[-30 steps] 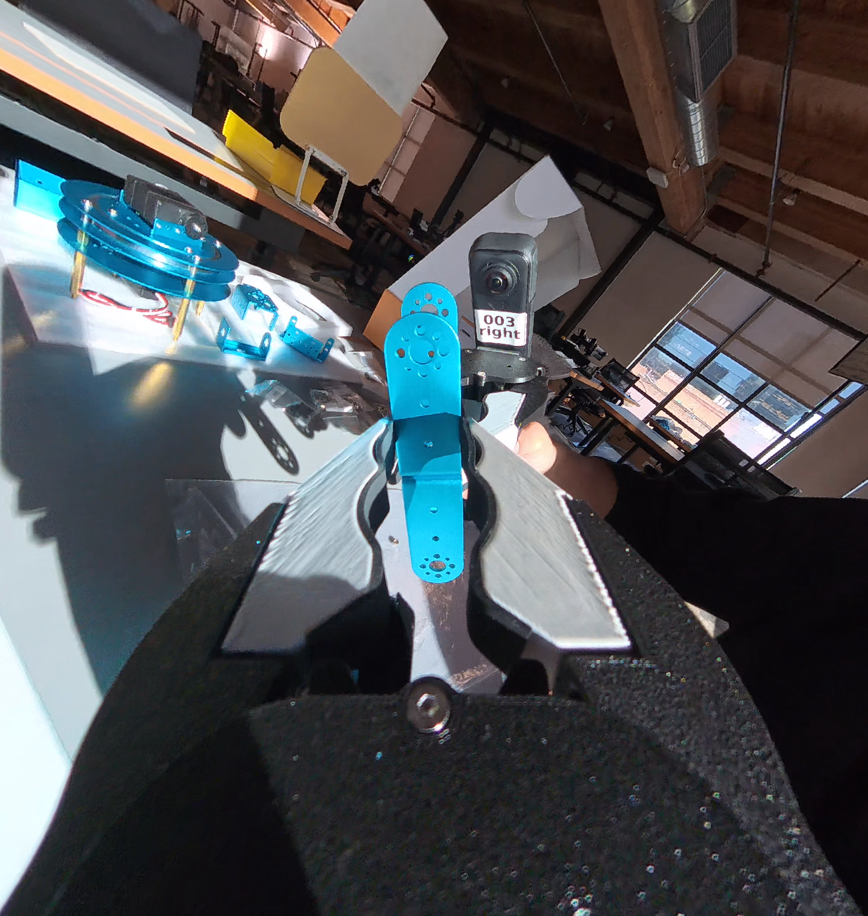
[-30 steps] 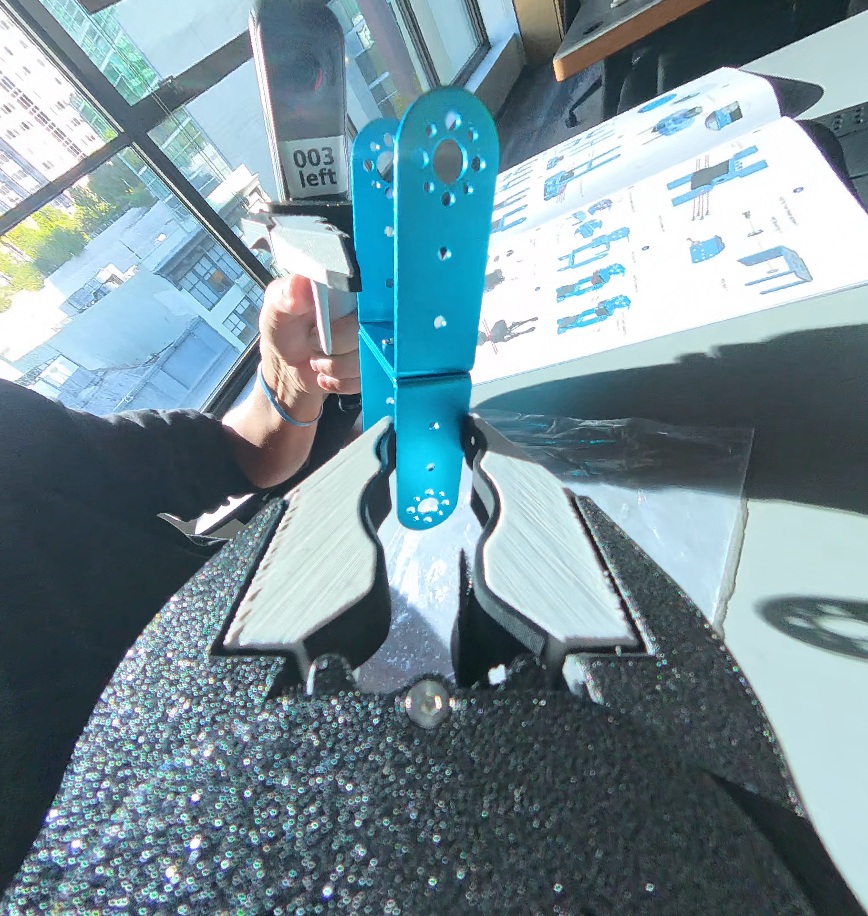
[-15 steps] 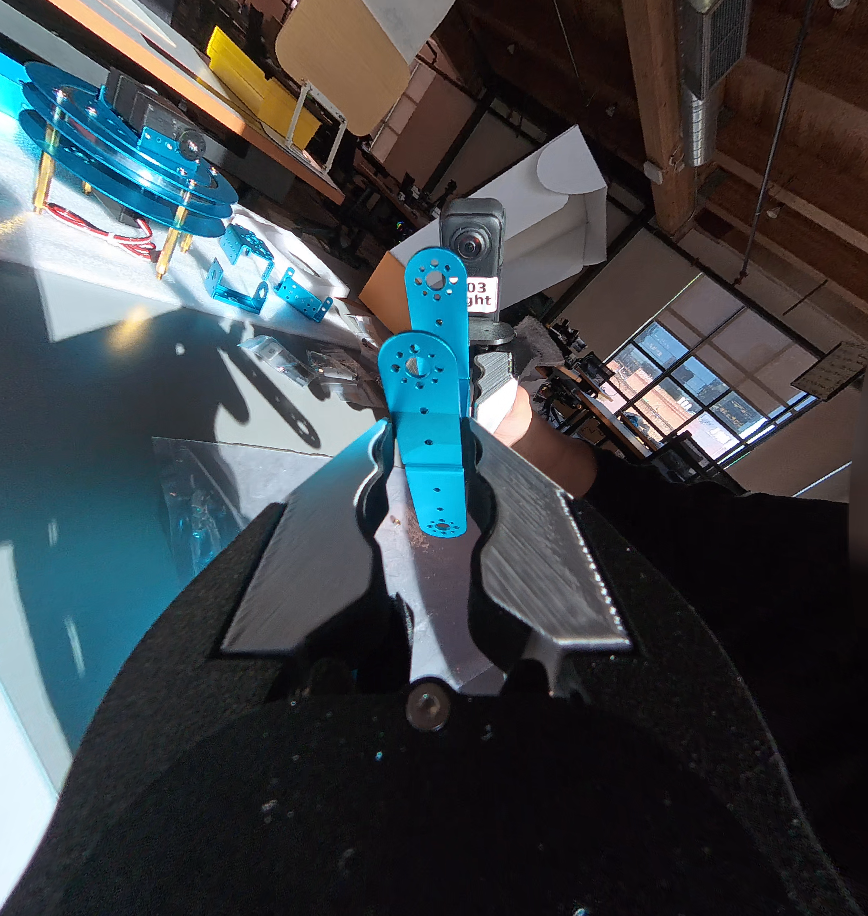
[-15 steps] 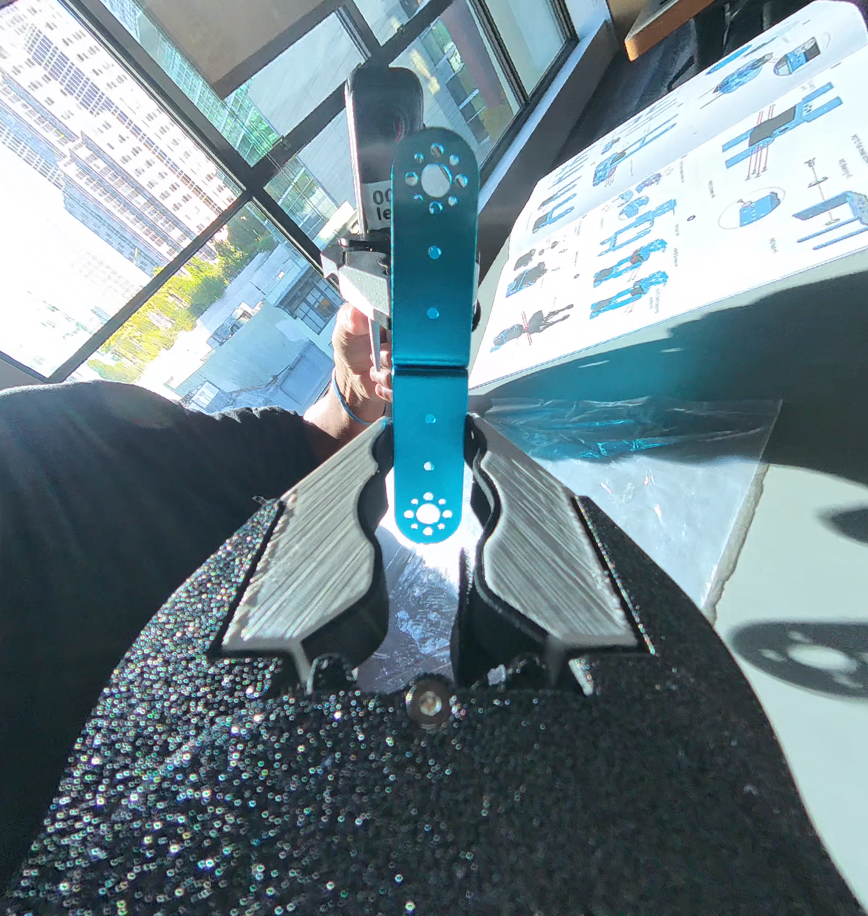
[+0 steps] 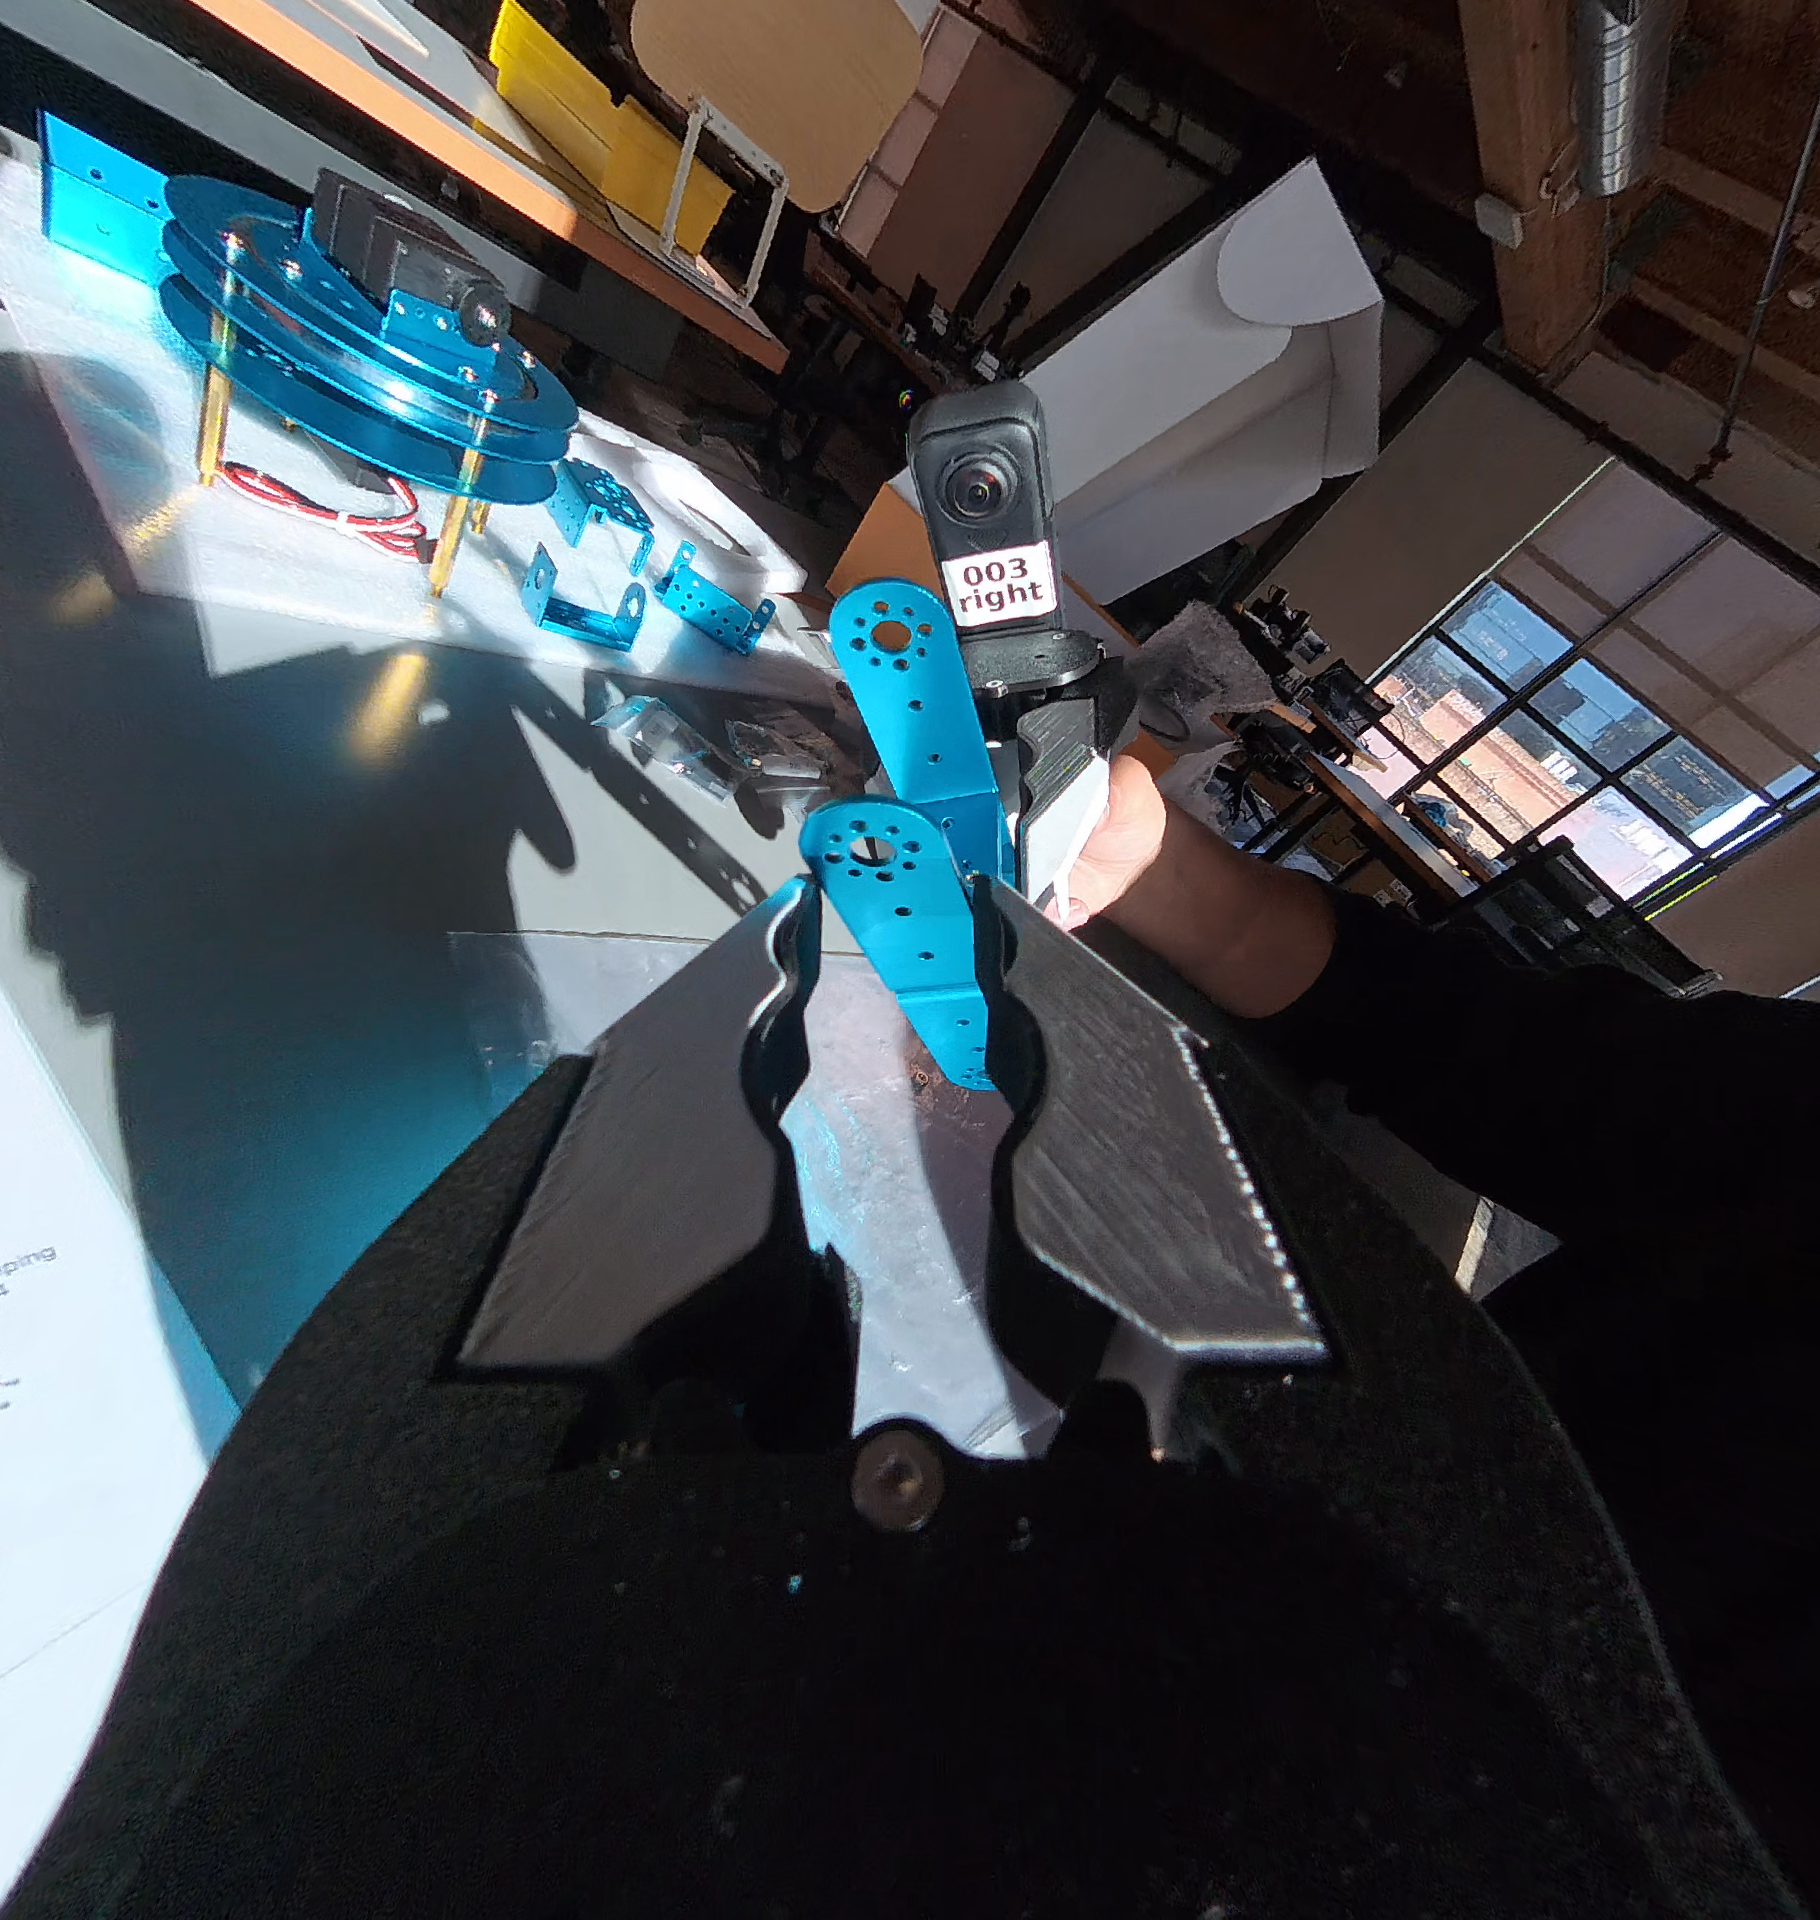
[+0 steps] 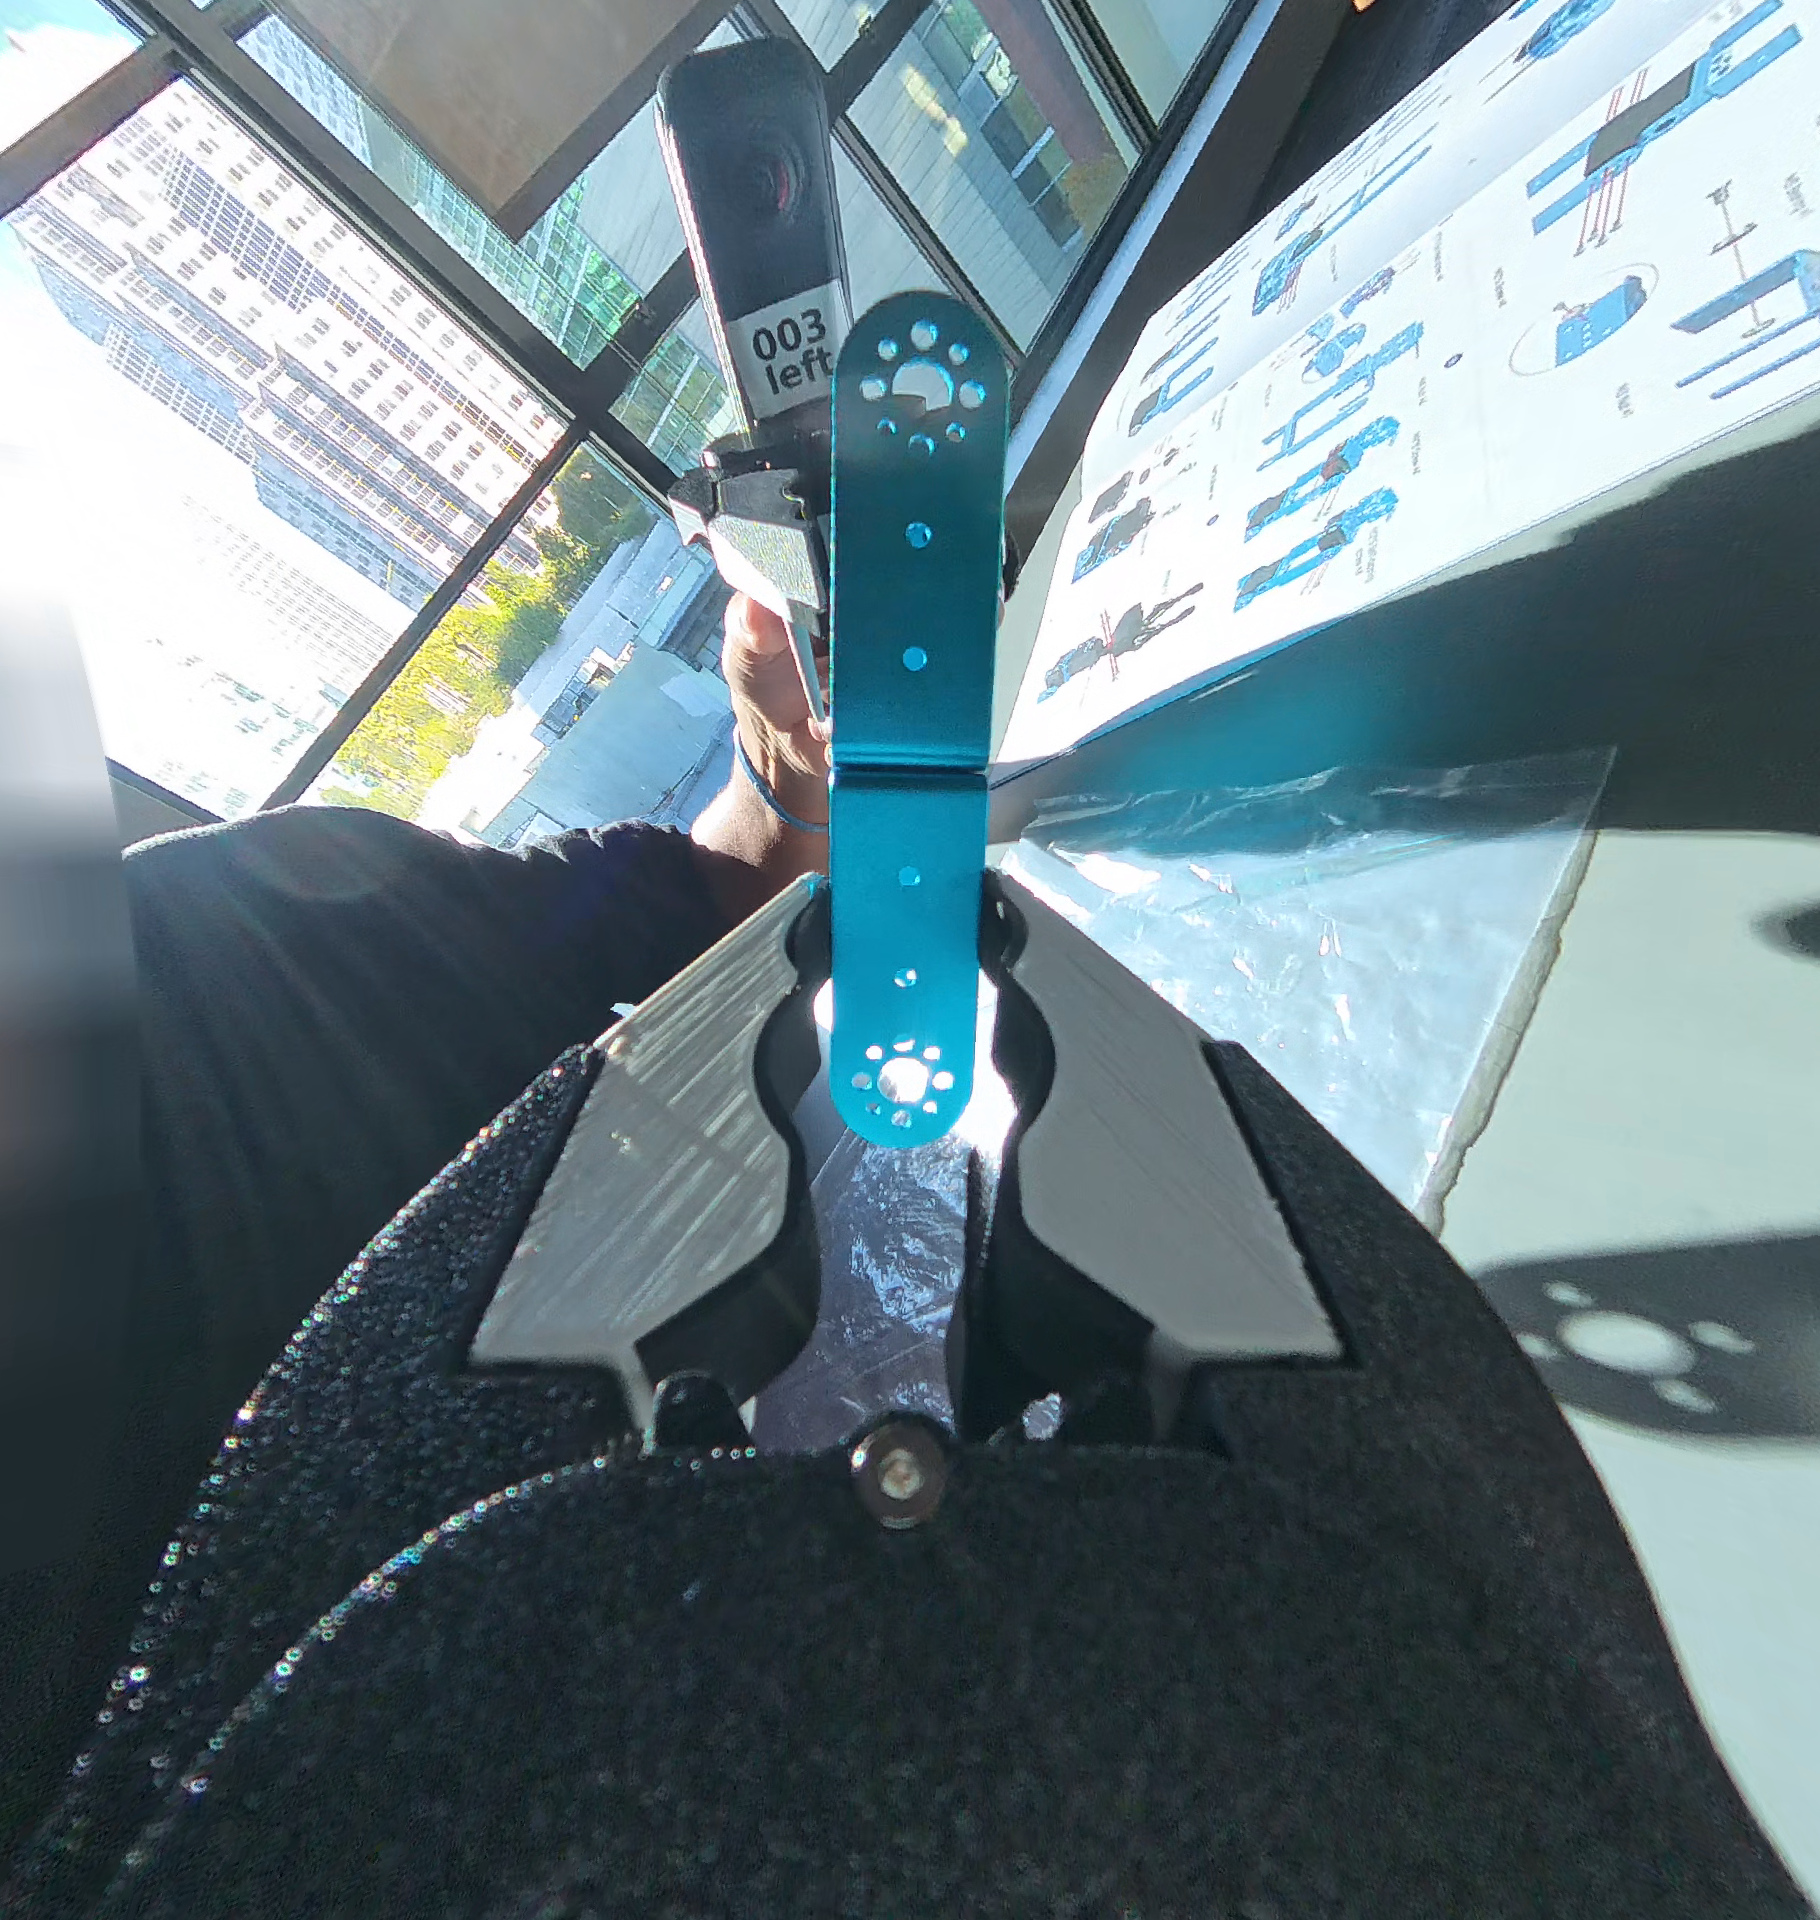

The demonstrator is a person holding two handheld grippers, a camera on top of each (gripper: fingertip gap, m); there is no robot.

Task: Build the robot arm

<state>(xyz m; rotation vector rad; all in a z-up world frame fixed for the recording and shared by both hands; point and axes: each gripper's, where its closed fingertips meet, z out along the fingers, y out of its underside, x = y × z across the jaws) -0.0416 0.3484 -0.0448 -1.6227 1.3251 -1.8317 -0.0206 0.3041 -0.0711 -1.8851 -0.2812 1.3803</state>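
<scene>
Sunlit white tabletop (image 5: 293,748) fills the left wrist view, with timber ceiling beams and large windows behind it. The left gripper (image 5: 890,904) has its fingers closed on a blue perforated metal bracket (image 5: 916,956). One strip of the bracket lies between the fingertips and against the right-hand finger. A rounded, holed end pokes out past the tips, and a second rounded end rises behind it. Whether this is one bent piece or two set together cannot be told. Just beyond it, the right gripper (image 5: 1036,821) meets the bracket's far part, carried by a bare hand (image 5: 1124,842) in a black sleeve. Farther off on the table stand a stack of round blue plates on brass posts with a black servo on top (image 5: 366,353). Beside the stack are several small blue U-shaped brackets (image 5: 594,582) and little clear packets of hardware (image 5: 698,738). In the right wrist view, city buildings show through the window. The right gripper (image 6: 906,883) is clamped on a strip of the same bracket (image 6: 906,935). The strip's rounded, holed end points back toward the camera, and past a fold another strip stands upright. The left gripper (image 6: 781,540) sits at the left edge of that upright strip, above the other hand (image 6: 771,675). To the right, an open white instruction booklet with blue diagrams (image 6: 1508,312) lies on the table. A crinkled clear plastic bag (image 6: 1301,935) rests just below it, well apart from the bracket.
</scene>
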